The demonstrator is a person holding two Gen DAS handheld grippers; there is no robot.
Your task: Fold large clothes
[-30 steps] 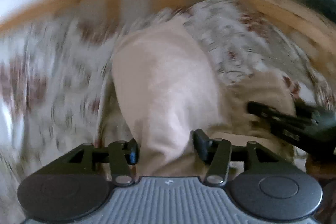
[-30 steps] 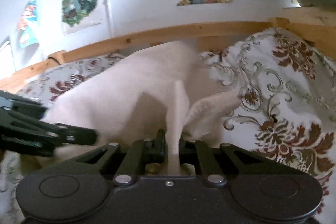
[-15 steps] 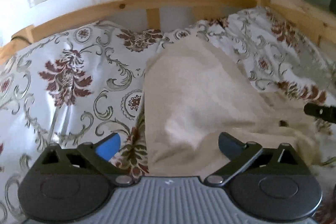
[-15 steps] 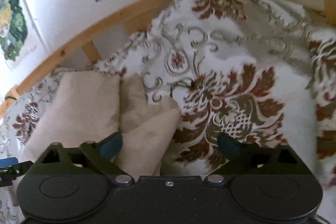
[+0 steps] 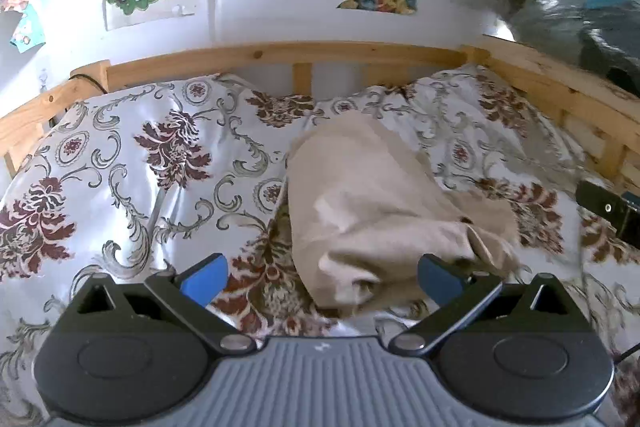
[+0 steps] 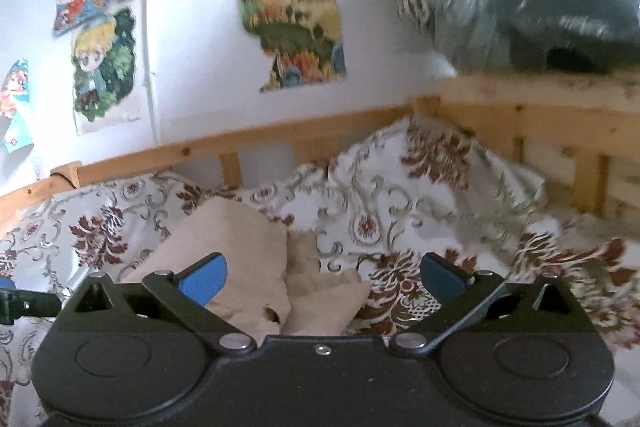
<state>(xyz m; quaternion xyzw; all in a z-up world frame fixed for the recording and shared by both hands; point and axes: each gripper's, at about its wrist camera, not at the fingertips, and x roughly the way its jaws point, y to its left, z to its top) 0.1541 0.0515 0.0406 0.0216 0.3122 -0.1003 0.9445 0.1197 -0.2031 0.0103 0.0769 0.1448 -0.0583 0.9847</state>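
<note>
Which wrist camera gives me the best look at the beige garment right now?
The left wrist view. The beige garment lies almost whole on the patterned bedspread, its folds sharp between the open jaws of the left gripper. In the right wrist view it sits low, cut off by the gripper body, and slightly blurred.

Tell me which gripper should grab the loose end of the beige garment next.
Probably left. The left gripper is open with the beige garment between its fingers. The right gripper, also open, has the garment off toward its left finger.
</note>
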